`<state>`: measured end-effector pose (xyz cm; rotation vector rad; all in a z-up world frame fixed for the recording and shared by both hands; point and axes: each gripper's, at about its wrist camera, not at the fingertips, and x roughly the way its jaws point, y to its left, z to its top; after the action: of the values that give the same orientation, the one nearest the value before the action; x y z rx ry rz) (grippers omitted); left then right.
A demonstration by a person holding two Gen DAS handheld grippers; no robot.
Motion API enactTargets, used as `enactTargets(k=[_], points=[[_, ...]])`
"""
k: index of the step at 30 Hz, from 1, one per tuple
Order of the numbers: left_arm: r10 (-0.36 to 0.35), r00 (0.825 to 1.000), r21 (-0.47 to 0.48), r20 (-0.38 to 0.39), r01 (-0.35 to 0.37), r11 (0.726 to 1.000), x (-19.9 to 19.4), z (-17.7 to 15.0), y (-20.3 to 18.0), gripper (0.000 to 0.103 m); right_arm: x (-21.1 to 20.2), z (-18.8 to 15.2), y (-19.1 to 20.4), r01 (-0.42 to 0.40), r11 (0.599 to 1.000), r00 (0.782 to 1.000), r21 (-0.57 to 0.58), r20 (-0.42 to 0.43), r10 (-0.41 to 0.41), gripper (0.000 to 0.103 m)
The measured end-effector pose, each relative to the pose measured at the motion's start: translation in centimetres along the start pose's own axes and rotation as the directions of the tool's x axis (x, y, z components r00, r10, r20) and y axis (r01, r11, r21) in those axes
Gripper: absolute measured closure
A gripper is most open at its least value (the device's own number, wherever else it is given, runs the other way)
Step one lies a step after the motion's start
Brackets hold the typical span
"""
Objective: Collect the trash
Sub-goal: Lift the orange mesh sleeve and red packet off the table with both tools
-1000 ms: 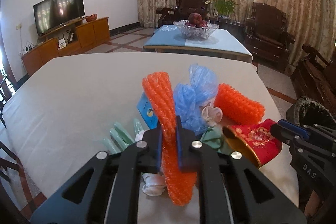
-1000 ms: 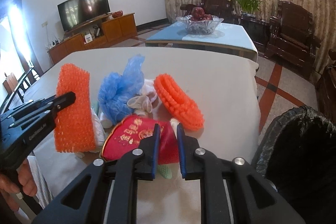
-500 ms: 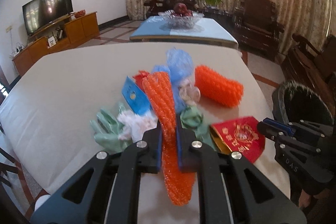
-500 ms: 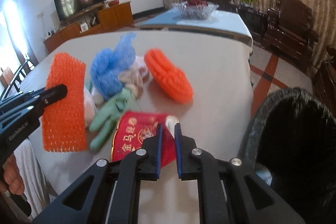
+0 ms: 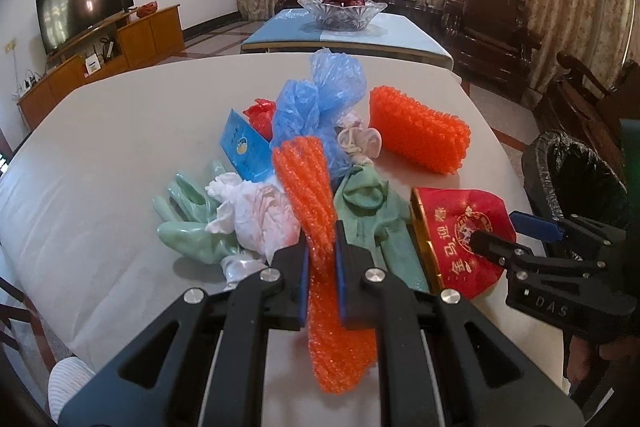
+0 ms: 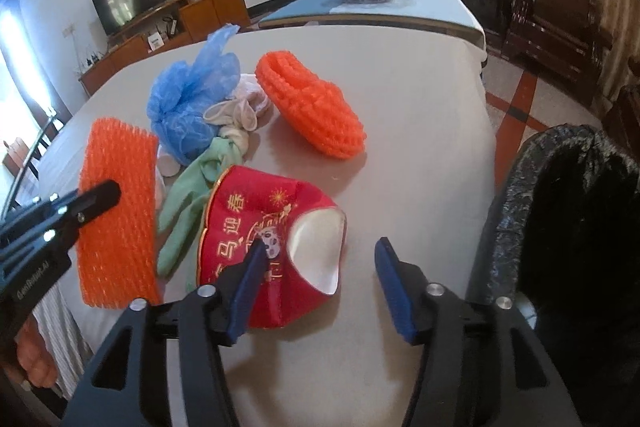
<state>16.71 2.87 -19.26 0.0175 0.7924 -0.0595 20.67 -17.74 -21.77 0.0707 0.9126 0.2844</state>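
Trash lies heaped mid-table (image 5: 100, 155). Left gripper (image 5: 322, 259) is clamped on an orange foam net sleeve (image 5: 316, 211), held upright clear of the pile — likely ready for the bin. Right gripper (image 6: 320, 279) has jaws opening over the red paper bag (image 6: 256, 227), which lies on its side at the near table edge; one pad overlaps the bag, no squeeze visible. Black-lined trash bin (image 6: 568, 211) stands just beside the table on the right — short carry. Second net sleeve (image 6: 312, 107), blue plastic bag (image 6: 192, 99) and green glove (image 5: 188, 223) remain.

Trash pile (image 5: 320, 147) on white table (image 5: 100, 187)
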Motion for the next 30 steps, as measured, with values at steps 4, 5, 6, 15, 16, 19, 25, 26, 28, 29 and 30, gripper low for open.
enactTargets(k=[4, 5, 6, 15, 16, 19, 25, 26, 28, 29, 30], points=[[0.0, 1.0, -0.004, -0.006, 0.0, 1.0, 0.1, -0.1, 0.2, 0.093, 0.0, 0.2, 0.3, -0.052, 0.999, 0.999, 0.008, -0.007, 0.052, 0.083], [0.001, 1.0, -0.004, -0.007, -0.001, 1.0, 0.2, 0.0, 0.2, 0.093, -0.2, 0.2, 0.5, -0.049, 0.999, 0.999, -0.002, -0.004, 0.049, 0.084], [0.001, 1.0, -0.004, -0.008, -0.001, 1.0, 0.1, 0.0, 0.2, 0.093, -0.4, 0.3, 0.7, -0.05, 0.999, 0.999, -0.008, -0.002, 0.05, 0.086], [-0.005, 1.0, 0.008, 0.02, 0.005, 1.0, -0.8, 0.8, -0.3, 0.093, -4.6, 1.5, 1.3, -0.004, 0.999, 0.993, -0.052, 0.118, 0.01, 0.087], [-0.009, 1.0, 0.011, 0.028, 0.008, 1.0, -1.1, 1.0, -0.5, 0.093, -5.3, 1.8, 1.2, 0.001, 0.999, 0.991, -0.049, 0.136, 0.006, 0.087], [-0.019, 0.998, 0.021, 0.056, 0.018, 1.0, -2.2, 1.8, -1.1, 0.093, -7.3, 2.4, 0.9, 0.016, 0.999, 0.983, -0.029, 0.185, -0.011, 0.087], [-0.046, 0.992, 0.037, 0.114, 0.042, 0.998, -4.2, 3.3, -2.7, 0.094, -11.1, 3.2, -0.1, 0.043, 0.999, 0.966, -0.002, 0.255, -0.041, 0.087], [-0.052, 0.991, 0.041, 0.123, 0.047, 0.998, -4.5, 3.5, -3.0, 0.094, -11.5, 3.3, -0.3, 0.05, 0.999, 0.963, 0.002, 0.264, -0.048, 0.087], [-0.07, 0.987, 0.053, 0.145, 0.063, 0.997, -5.4, 4.0, -4.1, 0.094, -12.9, 3.2, -1.0, 0.064, 0.998, 0.956, 0.016, 0.284, -0.066, 0.087], [-0.079, 0.985, 0.059, 0.155, 0.071, 0.996, -5.7, 4.2, -4.6, 0.094, -13.3, 3.2, -1.2, 0.072, 0.997, 0.954, 0.022, 0.29, -0.075, 0.087], [-0.09, 0.983, 0.065, 0.162, 0.08, 0.995, -5.9, 4.4, -5.1, 0.094, -13.9, 3.1, -1.6, 0.081, 0.996, 0.951, 0.03, 0.298, -0.086, 0.087]])
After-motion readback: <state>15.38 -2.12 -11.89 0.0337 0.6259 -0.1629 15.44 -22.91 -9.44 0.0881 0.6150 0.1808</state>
